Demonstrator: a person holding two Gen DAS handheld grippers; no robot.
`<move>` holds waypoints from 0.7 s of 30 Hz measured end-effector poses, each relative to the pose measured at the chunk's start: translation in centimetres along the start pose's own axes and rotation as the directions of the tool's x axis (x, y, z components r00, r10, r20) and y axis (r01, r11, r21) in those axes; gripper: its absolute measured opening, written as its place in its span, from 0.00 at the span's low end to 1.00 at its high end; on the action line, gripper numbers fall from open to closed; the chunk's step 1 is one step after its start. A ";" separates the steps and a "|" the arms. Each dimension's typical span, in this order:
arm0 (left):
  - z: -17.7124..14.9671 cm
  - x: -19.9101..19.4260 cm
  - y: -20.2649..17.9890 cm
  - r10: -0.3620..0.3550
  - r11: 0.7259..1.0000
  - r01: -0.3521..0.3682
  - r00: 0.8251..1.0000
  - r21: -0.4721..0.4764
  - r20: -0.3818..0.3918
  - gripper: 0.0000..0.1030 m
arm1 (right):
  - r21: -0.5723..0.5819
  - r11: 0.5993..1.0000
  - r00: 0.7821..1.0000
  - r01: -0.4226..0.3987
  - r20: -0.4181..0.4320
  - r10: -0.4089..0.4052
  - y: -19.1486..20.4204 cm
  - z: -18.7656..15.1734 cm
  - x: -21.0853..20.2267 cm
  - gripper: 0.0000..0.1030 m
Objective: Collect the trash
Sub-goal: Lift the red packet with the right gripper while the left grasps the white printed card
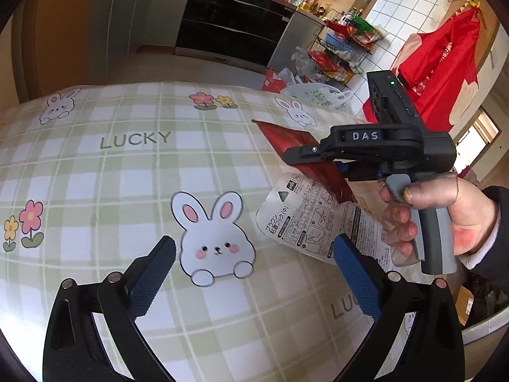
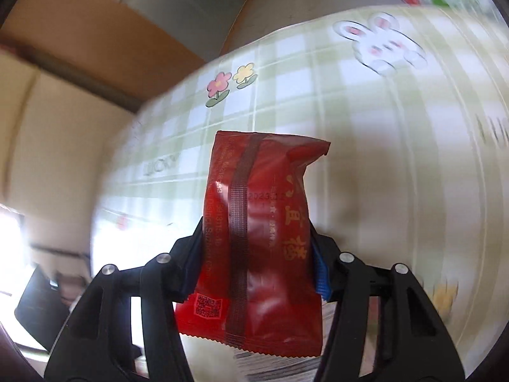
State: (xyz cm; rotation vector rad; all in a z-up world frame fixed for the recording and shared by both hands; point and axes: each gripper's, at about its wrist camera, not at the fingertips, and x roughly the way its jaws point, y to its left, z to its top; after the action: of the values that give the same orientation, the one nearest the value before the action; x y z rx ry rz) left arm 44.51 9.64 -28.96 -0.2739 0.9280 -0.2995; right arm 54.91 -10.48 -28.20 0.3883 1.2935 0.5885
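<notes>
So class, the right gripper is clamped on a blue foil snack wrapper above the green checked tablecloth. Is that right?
Not quite: the foil snack wrapper is red, not blue, as the right wrist view shows. The right gripper is clamped on it above the green checked tablecloth.

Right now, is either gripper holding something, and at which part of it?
The right gripper is shut on the red wrapper, clamped across its lower half, pads on its two side edges. The left gripper is open and holds nothing.

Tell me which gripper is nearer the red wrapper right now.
Right. The right gripper is closed on the red wrapper, holding it above the table. The left gripper hangs open, empty, off to one side of it.
</notes>
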 end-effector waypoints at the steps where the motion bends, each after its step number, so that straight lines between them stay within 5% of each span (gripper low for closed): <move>1: -0.4 0.0 -0.7 -0.005 1.000 0.005 1.000 0.004 -0.014 0.94 | -0.003 1.000 1.000 -0.017 0.022 0.017 -0.1 -0.5 -1.5 0.55; 5: -1.9 0.0 -2.9 -0.048 0.999 0.047 0.997 -0.026 -0.056 0.94 | -0.012 0.999 0.995 -0.041 0.092 0.042 -1.3 -2.3 -6.4 0.55; 11: -3.0 1.2 -6.5 -0.130 0.985 0.117 0.986 -0.124 -0.106 0.92 | -0.138 0.977 0.979 0.160 0.150 -0.139 -3.4 -6.0 -10.9 0.55; 16: -3.0 2.6 -8.1 -0.170 0.958 0.135 0.978 -0.254 -0.120 0.83 | -0.217 0.925 0.942 0.312 0.197 -0.271 -4.4 -8.6 -10.7 0.55; 21: -3.5 3.6 -7.1 -0.222 0.901 0.155 0.967 -0.404 -0.124 0.81 | -0.249 0.915 0.947 0.316 0.131 -0.292 -4.6 -10.3 -8.1 0.55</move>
State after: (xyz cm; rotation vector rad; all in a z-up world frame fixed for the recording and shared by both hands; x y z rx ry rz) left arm 42.75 1.37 -31.03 -0.7219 1.1289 -0.3170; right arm 44.53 -19.62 -27.02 -0.0134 1.1393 0.4657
